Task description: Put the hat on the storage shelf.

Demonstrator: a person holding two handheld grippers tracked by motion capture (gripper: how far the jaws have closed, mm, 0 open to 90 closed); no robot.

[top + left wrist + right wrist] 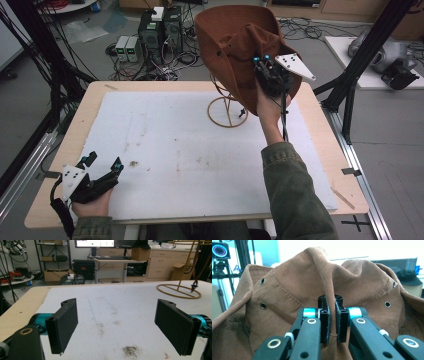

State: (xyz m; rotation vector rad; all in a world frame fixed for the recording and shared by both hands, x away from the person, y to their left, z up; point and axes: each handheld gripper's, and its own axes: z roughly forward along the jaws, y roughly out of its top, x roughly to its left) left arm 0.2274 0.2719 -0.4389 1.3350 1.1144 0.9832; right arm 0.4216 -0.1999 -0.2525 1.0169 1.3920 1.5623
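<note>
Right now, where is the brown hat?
In the high view the brown hat is pinched in the right gripper, held above the wire stand at the table's far right.

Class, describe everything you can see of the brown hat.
The brown cloth brimmed hat looks soft, with stitched seams and small metal eyelets on its crumpled crown. It hangs tilted in the air above the thin wire hat stand, a fold of its crown pinched between the fingers of the right gripper.

Dim, grainy high view; blown-out glare behind the right gripper view.
</note>
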